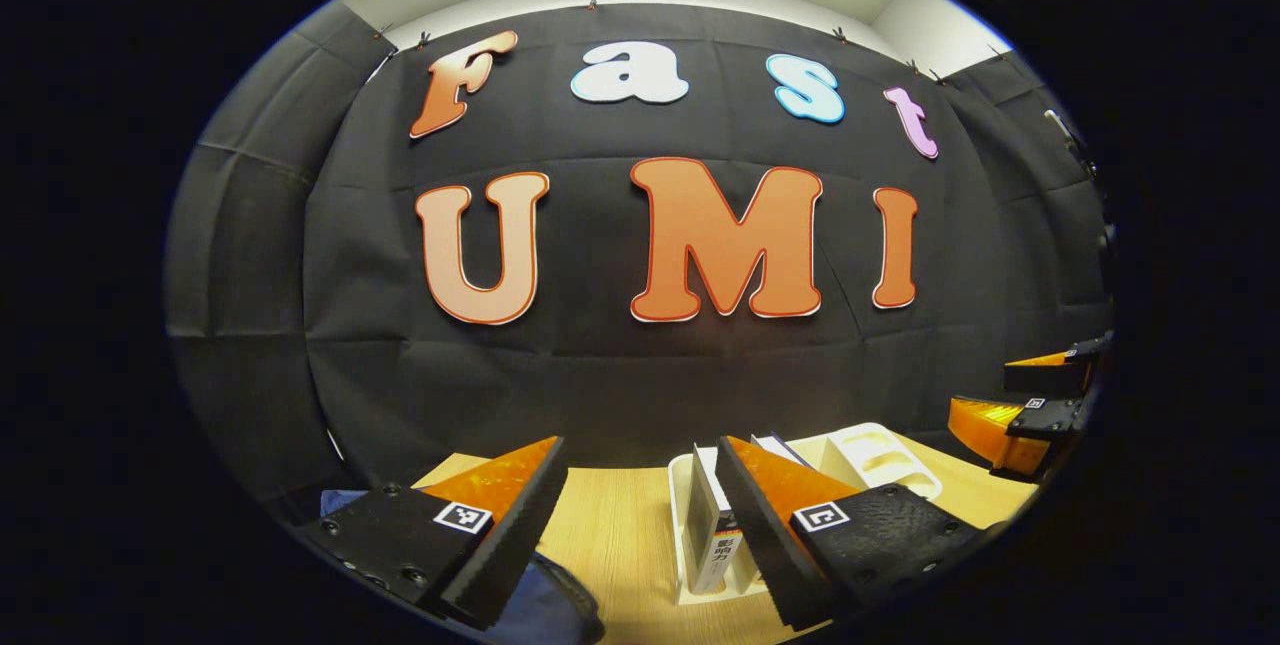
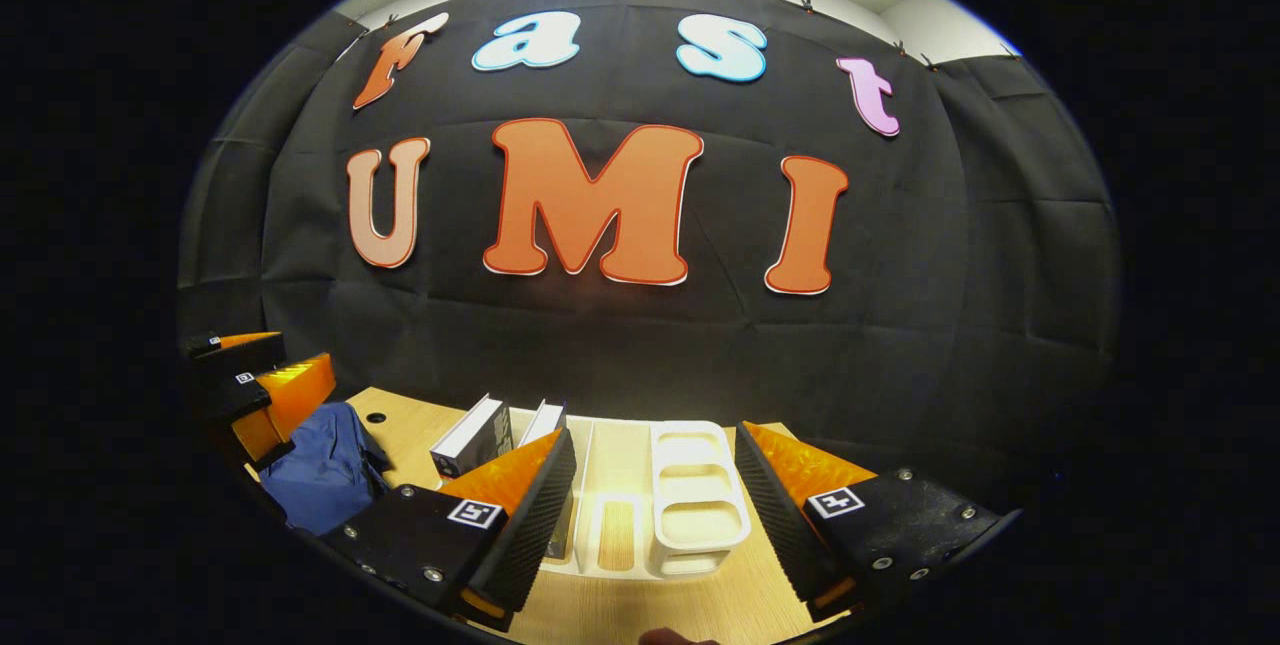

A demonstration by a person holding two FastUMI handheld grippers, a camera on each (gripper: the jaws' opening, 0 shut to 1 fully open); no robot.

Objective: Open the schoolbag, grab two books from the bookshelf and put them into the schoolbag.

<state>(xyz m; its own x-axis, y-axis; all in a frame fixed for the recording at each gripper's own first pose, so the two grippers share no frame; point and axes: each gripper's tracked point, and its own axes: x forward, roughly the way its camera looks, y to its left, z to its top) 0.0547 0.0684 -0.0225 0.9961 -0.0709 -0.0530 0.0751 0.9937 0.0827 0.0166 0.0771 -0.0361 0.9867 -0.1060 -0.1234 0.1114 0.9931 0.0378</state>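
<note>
Left gripper (image 1: 640, 515), nearest in the left gripper view: two orange fingers with black ribbed pads, spread wide, nothing between them, raised above the wooden table (image 1: 620, 525). Right gripper (image 2: 655, 500), nearest in the right gripper view: same build, fingers likewise wide apart and empty, poised over the white bookshelf (image 2: 690, 495). Bookshelf: a slotted white rack standing on the table toward the back, several compartments bare. Books (image 2: 475, 437): two upright volumes in the rack's left end as the right gripper view shows it; in the left gripper view one spine (image 1: 712, 535) stands just beside the left gripper's right-hand finger. Schoolbag (image 2: 325, 470): dark blue, lying on the table left of the rack, well apart from the books; whether its zip is open cannot be told.
</note>
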